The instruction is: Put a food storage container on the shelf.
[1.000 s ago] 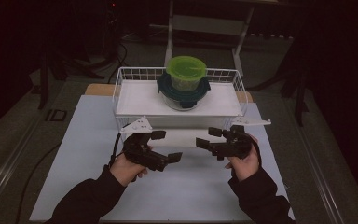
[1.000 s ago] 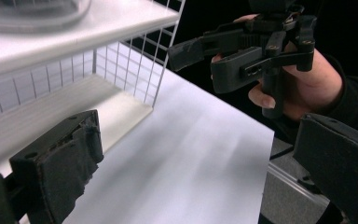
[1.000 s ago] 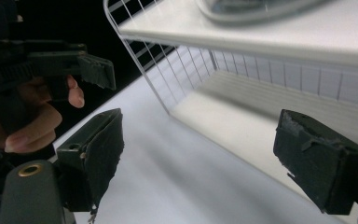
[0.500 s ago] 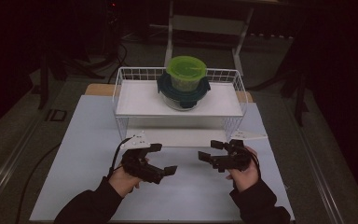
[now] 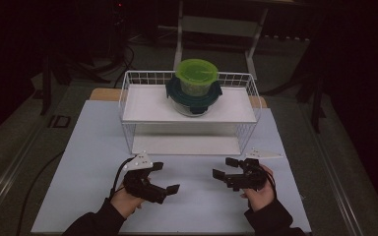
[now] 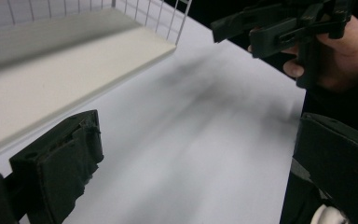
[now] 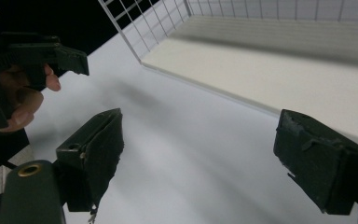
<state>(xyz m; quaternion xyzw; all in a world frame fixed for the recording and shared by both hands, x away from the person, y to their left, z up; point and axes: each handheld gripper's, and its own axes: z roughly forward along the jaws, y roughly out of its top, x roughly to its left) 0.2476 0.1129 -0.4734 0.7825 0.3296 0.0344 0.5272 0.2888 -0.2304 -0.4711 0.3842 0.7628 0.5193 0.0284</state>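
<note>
Both the left gripper and right gripper have jaws spread wide, holding nothing above the worktop. The stacked containers sit well beyond them on the wire rack.

Your left gripper and right gripper are both black, fingers matte black, each carrying a pale grey plate. Worktop is plain white with a wood-coloured back edge. Wire rack is white with a square grid pattern and off-white shelves. Top container is translucent lime green; the container lid under it is dark teal. Your sleeves are black.
</note>
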